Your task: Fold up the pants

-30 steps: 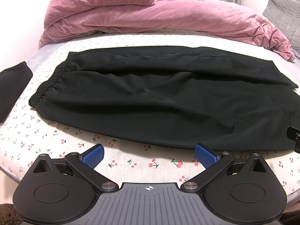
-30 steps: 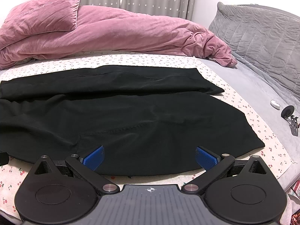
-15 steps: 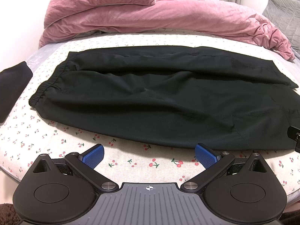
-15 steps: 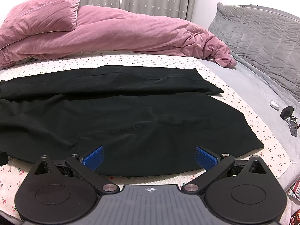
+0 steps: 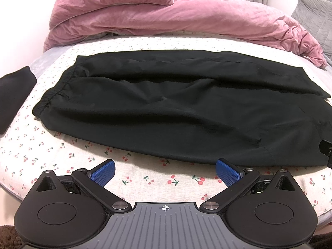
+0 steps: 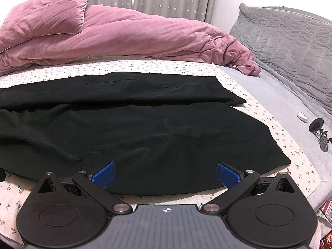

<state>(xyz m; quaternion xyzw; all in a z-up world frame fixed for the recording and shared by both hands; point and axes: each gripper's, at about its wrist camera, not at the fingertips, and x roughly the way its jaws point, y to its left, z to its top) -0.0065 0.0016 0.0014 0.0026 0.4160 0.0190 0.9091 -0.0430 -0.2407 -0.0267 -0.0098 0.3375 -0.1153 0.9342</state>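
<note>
Black pants spread flat, both grippers wide apart

Black pants (image 5: 176, 108) lay lengthwise across a cherry-print sheet (image 5: 145, 178), waistband (image 5: 51, 95) toward the left and leg hems (image 6: 259, 137) toward the right, with one leg lying partly over the other. The left gripper (image 5: 165, 172) hung over bare sheet just short of the near edge of the cloth, its blue pads (image 5: 102, 173) spread wide and holding nothing. The right gripper (image 6: 165, 175) sat above the near hem area, its pads (image 6: 227, 175) likewise far apart over the black fabric without pinching it. A pink duvet (image 6: 134, 39) and a pink pillow (image 6: 47, 14) were heaped along the far side of the bed. Another dark garment (image 5: 14, 97) lay at the left edge, apart from the pants. A grey quilted headboard (image 6: 290, 51) stood at the right
</note>
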